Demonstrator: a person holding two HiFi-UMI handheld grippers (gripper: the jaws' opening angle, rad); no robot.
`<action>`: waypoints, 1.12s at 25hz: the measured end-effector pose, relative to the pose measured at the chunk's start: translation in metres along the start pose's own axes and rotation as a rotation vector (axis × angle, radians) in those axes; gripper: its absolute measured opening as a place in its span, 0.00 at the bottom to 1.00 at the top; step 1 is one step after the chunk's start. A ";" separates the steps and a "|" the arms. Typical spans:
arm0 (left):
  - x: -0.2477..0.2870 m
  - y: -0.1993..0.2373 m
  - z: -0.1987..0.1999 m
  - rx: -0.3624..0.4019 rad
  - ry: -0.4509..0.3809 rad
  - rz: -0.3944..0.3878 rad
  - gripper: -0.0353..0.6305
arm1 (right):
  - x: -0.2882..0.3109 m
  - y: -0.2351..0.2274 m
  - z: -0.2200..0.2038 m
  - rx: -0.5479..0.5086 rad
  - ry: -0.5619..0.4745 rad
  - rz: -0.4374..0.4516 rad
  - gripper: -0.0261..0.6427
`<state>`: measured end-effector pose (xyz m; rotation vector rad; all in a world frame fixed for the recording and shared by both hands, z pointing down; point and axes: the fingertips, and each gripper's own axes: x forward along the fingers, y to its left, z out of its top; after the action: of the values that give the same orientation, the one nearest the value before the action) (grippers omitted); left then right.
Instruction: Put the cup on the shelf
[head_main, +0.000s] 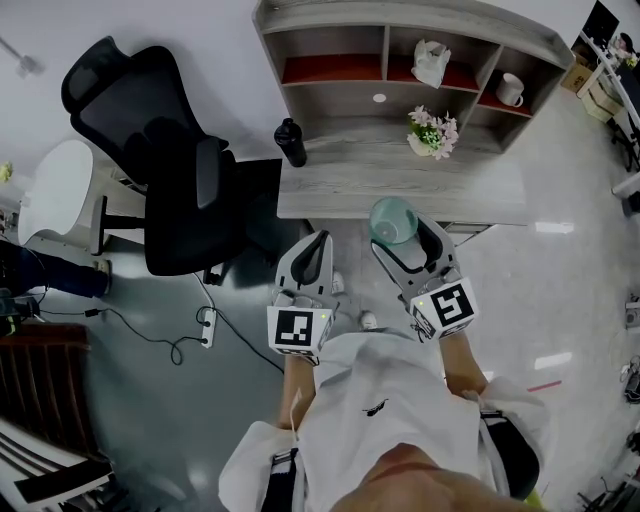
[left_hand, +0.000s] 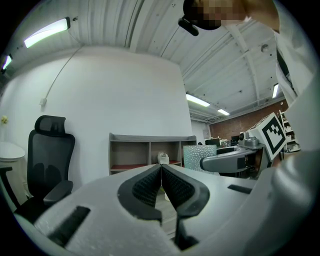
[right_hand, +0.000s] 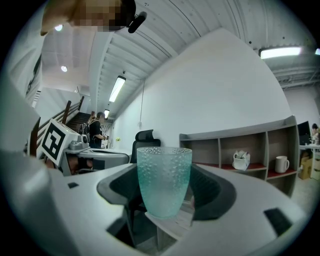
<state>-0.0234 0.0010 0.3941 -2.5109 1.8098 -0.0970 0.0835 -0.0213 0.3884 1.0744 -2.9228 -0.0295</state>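
A pale green dimpled plastic cup (right_hand: 164, 181) stands upright between the jaws of my right gripper (right_hand: 165, 192), which is shut on it. In the head view the cup (head_main: 393, 220) hangs just short of the desk's front edge, held by the right gripper (head_main: 400, 238). My left gripper (head_main: 313, 250) is beside it on the left, shut and empty, its pads (left_hand: 161, 186) pressed together. The grey shelf unit (head_main: 400, 50) with red-lined compartments stands at the back of the desk, also seen as the shelf (right_hand: 240, 150) and the shelf (left_hand: 150, 152).
On the desk (head_main: 340, 180) stand a black bottle (head_main: 291, 142) and a flower pot (head_main: 432, 132). The shelf holds a white bag (head_main: 431, 62) and a white mug (head_main: 510, 90). A black office chair (head_main: 160, 170) is left of the desk. Cables and a power strip (head_main: 208, 327) lie on the floor.
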 end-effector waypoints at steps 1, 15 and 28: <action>0.004 0.003 0.001 0.000 -0.003 -0.003 0.09 | 0.004 -0.002 0.000 0.002 0.000 0.000 0.50; 0.064 0.056 -0.008 -0.020 0.008 -0.055 0.09 | 0.072 -0.032 -0.005 0.015 0.015 -0.048 0.50; 0.118 0.115 -0.011 -0.026 0.010 -0.121 0.09 | 0.144 -0.052 -0.004 0.017 0.032 -0.103 0.50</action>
<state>-0.0958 -0.1469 0.3993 -2.6408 1.6723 -0.0910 0.0076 -0.1544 0.3934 1.2147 -2.8424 0.0106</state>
